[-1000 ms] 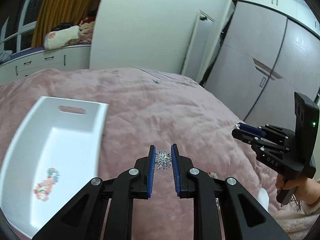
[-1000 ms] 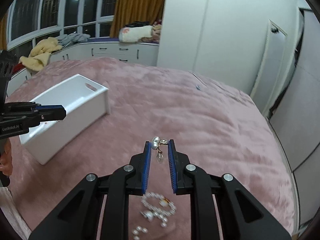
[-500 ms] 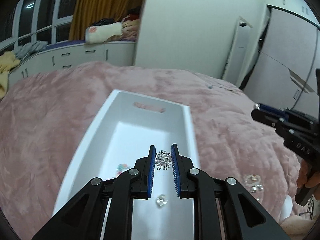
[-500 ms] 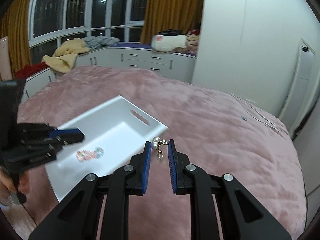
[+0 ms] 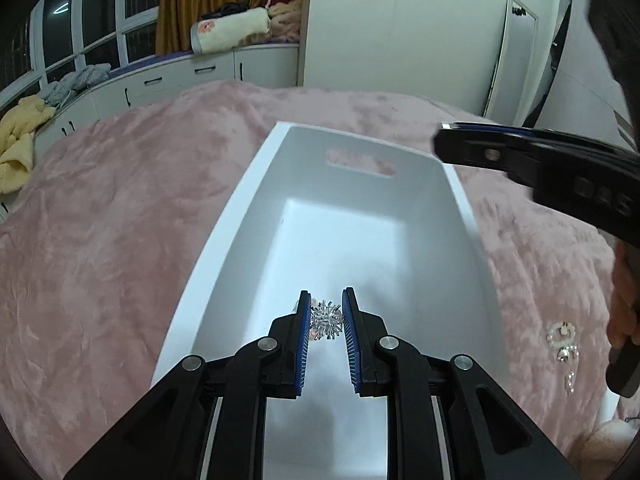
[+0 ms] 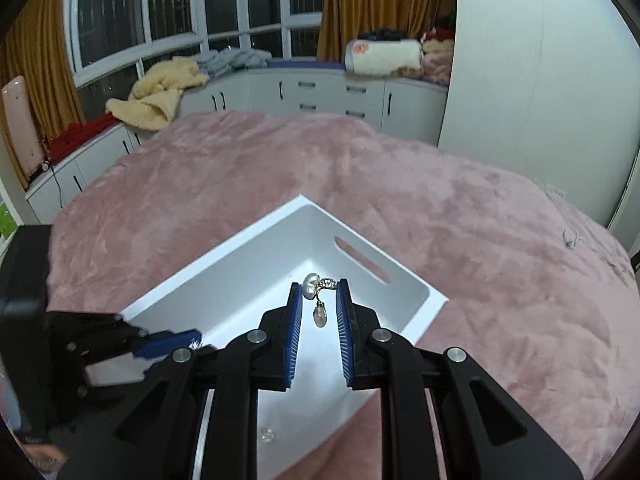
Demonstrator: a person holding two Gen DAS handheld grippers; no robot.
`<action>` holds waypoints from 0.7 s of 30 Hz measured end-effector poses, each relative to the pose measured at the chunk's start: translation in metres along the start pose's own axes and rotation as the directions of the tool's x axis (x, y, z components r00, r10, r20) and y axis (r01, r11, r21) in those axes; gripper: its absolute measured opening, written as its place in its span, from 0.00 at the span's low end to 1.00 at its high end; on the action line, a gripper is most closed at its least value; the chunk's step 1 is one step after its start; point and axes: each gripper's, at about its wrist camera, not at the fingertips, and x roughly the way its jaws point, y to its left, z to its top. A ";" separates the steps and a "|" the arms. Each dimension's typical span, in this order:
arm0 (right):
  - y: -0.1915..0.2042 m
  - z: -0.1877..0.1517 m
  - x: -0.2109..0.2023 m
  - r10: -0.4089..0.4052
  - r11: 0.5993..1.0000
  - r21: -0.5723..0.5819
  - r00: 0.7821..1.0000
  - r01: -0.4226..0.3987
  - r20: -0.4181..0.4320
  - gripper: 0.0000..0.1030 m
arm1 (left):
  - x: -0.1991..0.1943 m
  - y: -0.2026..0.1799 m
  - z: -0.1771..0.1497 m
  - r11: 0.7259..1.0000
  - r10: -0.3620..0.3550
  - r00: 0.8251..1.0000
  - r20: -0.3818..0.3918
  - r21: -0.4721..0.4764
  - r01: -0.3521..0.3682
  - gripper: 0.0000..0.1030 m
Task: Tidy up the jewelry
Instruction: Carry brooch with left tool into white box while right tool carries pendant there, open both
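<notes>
A white rectangular bin (image 5: 248, 184) with a slot handle sits on the pink bedspread; it also shows in the right wrist view (image 6: 224, 268). My left gripper (image 5: 326, 308) is shut on a spiky silver brooch (image 5: 327, 320) above the bin's near end. My right gripper (image 6: 319, 290) is shut on a pearl drop earring (image 6: 316, 296) and hangs over the bin's far end. The right gripper (image 5: 540, 168) shows in the left wrist view over the bin's right rim. A small clear jewel (image 6: 267, 435) lies on the bin floor.
Loose pearl and crystal pieces (image 5: 562, 340) lie on the pink bedspread (image 5: 120, 220) right of the bin. White cabinets (image 6: 320, 96) with piled blankets and clothes line the far wall under windows. A tall white wardrobe (image 5: 400, 28) stands behind the bed.
Both grippers have moved over the white bin with their jewelry held. The right gripper has come from the loose pieces on the bedspread to above the bin.
</notes>
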 end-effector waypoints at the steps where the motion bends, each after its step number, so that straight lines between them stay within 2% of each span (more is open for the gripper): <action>1: -0.002 0.000 0.008 0.008 1.000 0.006 1.000 -0.007 -0.021 0.17 | 0.002 0.000 0.000 1.000 0.002 1.000 -0.003 0.000 -0.002 0.21; 12: 0.007 -0.003 0.045 0.036 0.999 -0.004 0.995 -0.037 -0.092 0.19 | 0.007 0.009 0.005 0.999 -0.012 1.000 0.016 -0.053 0.013 0.26; 14: 0.008 -0.002 0.048 0.039 0.999 0.001 0.994 -0.039 -0.098 0.27 | 0.006 0.010 0.006 0.998 -0.012 1.000 0.024 -0.059 0.013 0.37; 16: 0.009 -0.003 0.046 0.035 0.999 -0.003 0.995 -0.036 -0.095 0.41 | 0.002 0.010 0.007 0.998 0.000 0.999 0.038 -0.064 0.002 0.45; 17: 0.010 -0.002 0.045 0.036 0.999 -0.005 0.995 -0.037 -0.091 0.42 | 0.001 0.010 0.007 0.998 0.001 0.999 0.041 -0.068 0.002 0.51; 21: 0.007 -0.002 0.031 0.035 0.999 -0.010 0.997 -0.035 -0.062 0.46 | -0.007 0.011 0.009 0.995 -0.023 0.998 0.065 -0.097 0.029 0.56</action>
